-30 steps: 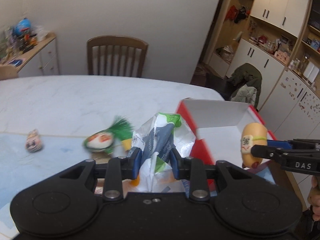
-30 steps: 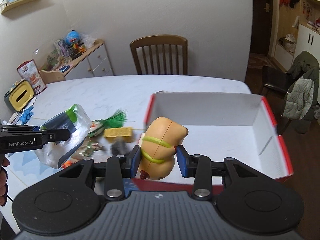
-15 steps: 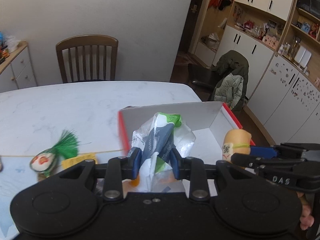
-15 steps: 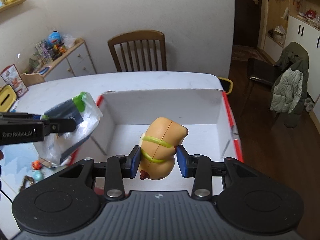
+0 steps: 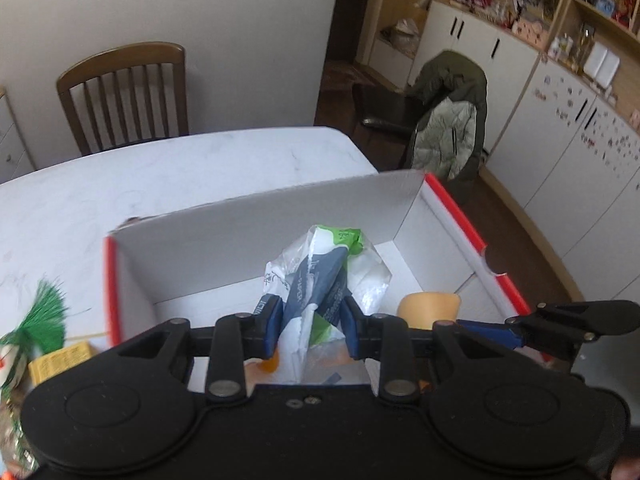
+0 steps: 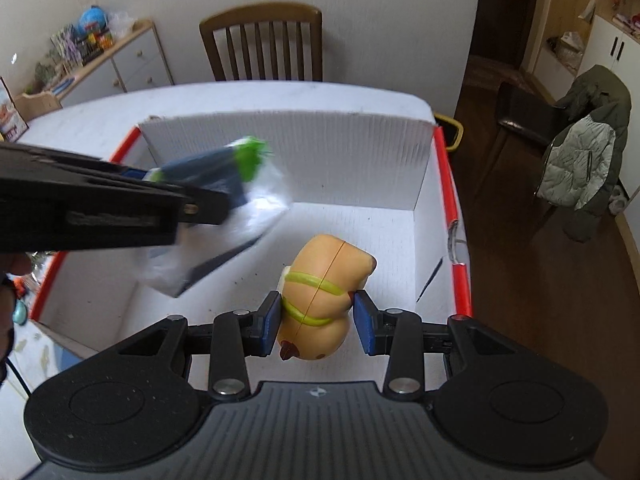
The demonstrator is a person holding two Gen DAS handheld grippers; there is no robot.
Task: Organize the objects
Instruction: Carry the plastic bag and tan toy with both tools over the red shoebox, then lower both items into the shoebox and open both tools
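The white box with red rims [image 6: 448,184] spreads out ahead of and below both tongs, its corrugated walls looking light and stiff but easy to shove across the table [image 5: 200,168], so nothing should be pressed against them. Above its floor, the left tongs [image 5: 308,326] have their blue pads closed in on the crumpled plastic bag [image 5: 320,272], gripping it low on the gathered blue-and-green printed part while the clear film puffs out beyond the tips; the bag looks very light, soft and slippery, so a pinch on bunched material like this one holds better than one on a single loose layer, and it should drop harmlessly. Just to the right of it, the right tongs [image 6: 316,320] are closed to about mid-width on the tan toy [image 6: 324,292], pads pressing its two flanks near the yellow-green band; the toy looks like hard, smooth, rounded plastic, light but apt to squirt out, so the waist by the band is the safest place to hold
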